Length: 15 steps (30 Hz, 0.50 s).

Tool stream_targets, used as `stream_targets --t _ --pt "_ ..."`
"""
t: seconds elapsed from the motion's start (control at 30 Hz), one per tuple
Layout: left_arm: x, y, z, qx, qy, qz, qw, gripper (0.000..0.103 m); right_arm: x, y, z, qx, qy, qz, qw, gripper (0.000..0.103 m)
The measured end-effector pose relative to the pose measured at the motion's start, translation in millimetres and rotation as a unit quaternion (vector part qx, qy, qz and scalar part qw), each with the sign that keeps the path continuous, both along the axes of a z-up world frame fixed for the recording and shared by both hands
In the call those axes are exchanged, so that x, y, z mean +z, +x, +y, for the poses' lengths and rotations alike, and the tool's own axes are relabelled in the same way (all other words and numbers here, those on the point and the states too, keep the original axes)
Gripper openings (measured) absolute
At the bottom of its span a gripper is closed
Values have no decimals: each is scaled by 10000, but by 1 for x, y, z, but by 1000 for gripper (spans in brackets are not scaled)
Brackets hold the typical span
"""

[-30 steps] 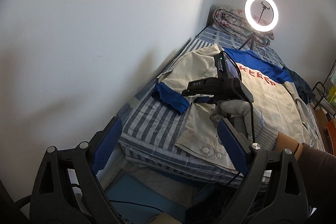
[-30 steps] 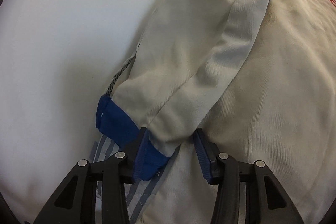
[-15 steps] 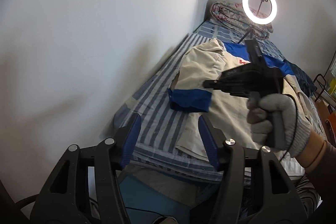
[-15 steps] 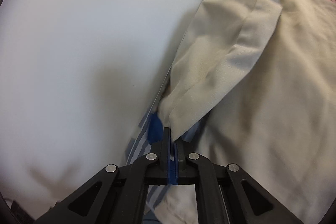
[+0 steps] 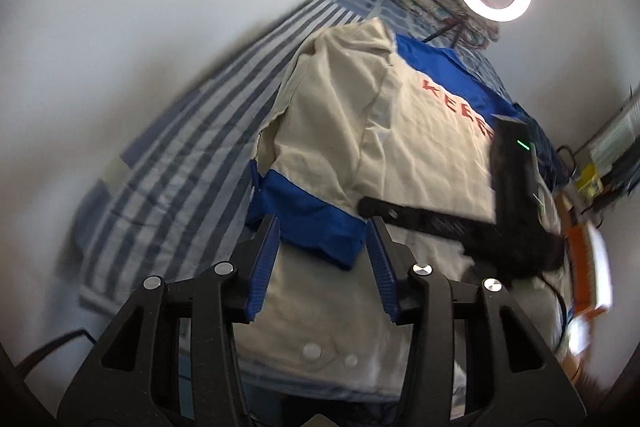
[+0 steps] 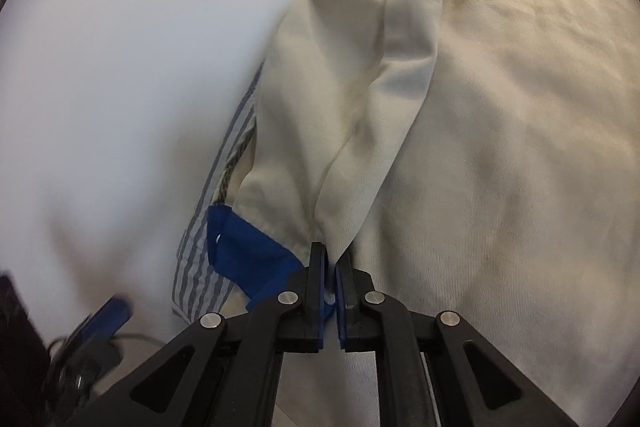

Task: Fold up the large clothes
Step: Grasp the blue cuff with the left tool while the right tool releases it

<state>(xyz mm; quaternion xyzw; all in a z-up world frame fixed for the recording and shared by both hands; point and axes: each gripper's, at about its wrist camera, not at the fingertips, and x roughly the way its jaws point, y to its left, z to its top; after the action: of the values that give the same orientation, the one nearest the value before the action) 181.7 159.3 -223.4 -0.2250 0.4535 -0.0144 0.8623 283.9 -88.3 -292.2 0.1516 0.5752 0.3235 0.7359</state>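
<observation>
- The right gripper point(image 6: 329, 281) is clamped on the blue cuff point(image 6: 248, 251) of the beige jacket point(image 6: 500, 147); its jaws are easing apart
- The left gripper point(image 5: 322, 263), jaws closing with nothing pinched, hovers over that cuff; the jacket lies spread on the striped bed point(image 5: 192, 131)

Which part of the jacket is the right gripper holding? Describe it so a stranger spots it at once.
Start at the striped bed against the white wall, where a beige jacket with red letters lies spread out. Follow the sleeve on the wall side down to its end. There sits the blue cuff, the only blue patch at this near end; the right gripper is shut on it.
</observation>
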Motion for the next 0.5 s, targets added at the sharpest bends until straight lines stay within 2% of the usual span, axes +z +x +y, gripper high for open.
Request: stream_targets --t 0.1,0.23,0.43,0.47,0.5 --pt "-23 24 14 234 -257 309 9989 46 8 -26 -18 68 -130 -295 9995 24" --pt "-49 36 29 621 -561 618 9946 49 26 -36 -41 94 -263 -628 9976 26" --pt "-77 53 41 687 -960 790 9899 49 36 -35 -73 -63 -147 -730 9972 26" --pt "-79 55 40 683 -921 784 9903 47 37 -35 -77 -92 -118 -729 9972 26" --pt "-78 56 40 688 -836 763 9912 34 38 -34 -81 -114 -104 -735 9972 26"
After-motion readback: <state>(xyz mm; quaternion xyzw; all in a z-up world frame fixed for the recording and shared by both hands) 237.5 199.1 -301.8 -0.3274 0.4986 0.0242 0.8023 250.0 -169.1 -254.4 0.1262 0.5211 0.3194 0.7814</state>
